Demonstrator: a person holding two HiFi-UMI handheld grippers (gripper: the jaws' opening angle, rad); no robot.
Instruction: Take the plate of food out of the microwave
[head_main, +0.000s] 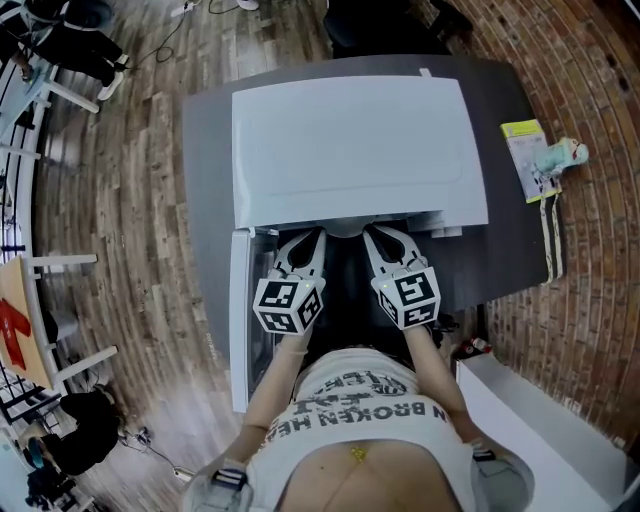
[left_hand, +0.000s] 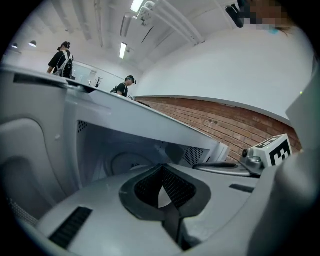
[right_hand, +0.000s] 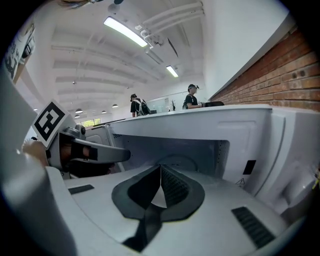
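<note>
From the head view, the white box-shaped microwave (head_main: 350, 150) sits at the middle of the dark grey table (head_main: 505, 235), with its white door (head_main: 238, 320) swung open at the front left. My left gripper (head_main: 311, 237) and right gripper (head_main: 372, 237) both point into the mouth at the microwave's front edge, side by side and about level, so I judge neither hand the nearer. A pale rounded rim (head_main: 345, 228) shows just between their tips under the top's front edge, and I take it for the plate, though no food shows. In the left gripper view the jaws are together, the ribbed pads meeting at their tips with only a small pale sliver in the gap below, and I cannot tell whether that is plate rim. A pale round disc (left_hand: 127, 161) lies on the cavity floor ahead and a little left, either plate or turntable. In the right gripper view the jaws are likewise closed, with the same sliver, and the disc (right_hand: 176, 161) lies straight ahead. Being round, it offers no long axis, so the coming move is straight in.
</note>
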